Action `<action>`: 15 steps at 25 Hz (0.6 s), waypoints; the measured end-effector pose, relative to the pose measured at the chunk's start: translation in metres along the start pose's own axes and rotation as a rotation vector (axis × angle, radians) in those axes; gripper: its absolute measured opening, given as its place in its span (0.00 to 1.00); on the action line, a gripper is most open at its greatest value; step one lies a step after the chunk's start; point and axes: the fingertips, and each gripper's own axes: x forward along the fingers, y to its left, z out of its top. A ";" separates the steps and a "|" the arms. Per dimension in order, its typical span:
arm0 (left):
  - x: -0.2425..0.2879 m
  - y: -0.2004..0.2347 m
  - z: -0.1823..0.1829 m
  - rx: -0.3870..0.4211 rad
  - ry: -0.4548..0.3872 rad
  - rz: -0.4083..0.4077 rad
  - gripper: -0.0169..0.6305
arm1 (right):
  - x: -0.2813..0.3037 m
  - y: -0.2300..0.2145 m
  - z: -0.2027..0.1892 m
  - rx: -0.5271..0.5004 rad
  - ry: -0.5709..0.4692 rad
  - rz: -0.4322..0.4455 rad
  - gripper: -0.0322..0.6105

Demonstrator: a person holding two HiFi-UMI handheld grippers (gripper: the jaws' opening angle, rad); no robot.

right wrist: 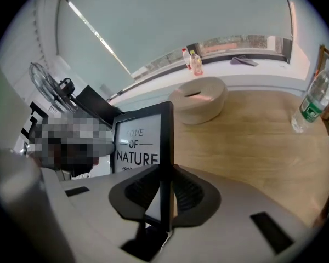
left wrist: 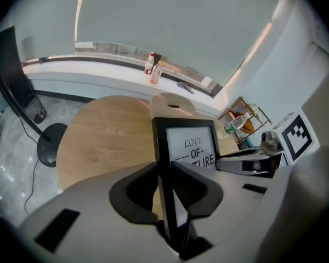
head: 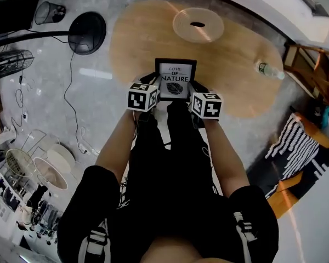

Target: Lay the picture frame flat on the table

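The picture frame (head: 175,79), black-edged with a white print reading "LOVE OF NATURE" above a leaf, is held over the near edge of the table (head: 137,43). Its printed face is turned up toward the person, and it is not lying flat. Whether its lower edge touches the tabletop cannot be told.

The frame's left side is pinched by the left gripper (head: 153,82). In the left gripper view the jaws are seen closed on the black edge of the frame (left wrist: 189,144), which runs straight between the two dark pads (left wrist: 137,193). The frame's right side is gripped in the same way by the right gripper (head: 196,87). In the right gripper view the thin edge of the frame (right wrist: 140,141) is seen clamped between the pads (right wrist: 194,193).

The table is oval and of pale wood. A pale round dish (head: 197,24) with a dark slot in its top is placed near the far edge, and a plastic bottle (head: 270,70) is set at the right end, well apart from the frame. A round black fan base (head: 88,32) is seen on the grey floor to the left of the table.
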 end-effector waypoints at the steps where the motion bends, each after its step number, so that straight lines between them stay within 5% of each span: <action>1: 0.015 0.007 -0.006 -0.011 0.021 -0.001 0.17 | 0.016 -0.008 -0.005 0.015 0.024 0.005 0.19; 11: 0.133 0.052 -0.053 -0.077 0.183 -0.026 0.16 | 0.120 -0.071 -0.049 0.139 0.184 -0.035 0.19; 15: 0.154 0.062 -0.060 -0.169 0.194 -0.035 0.16 | 0.141 -0.084 -0.050 0.135 0.212 -0.057 0.19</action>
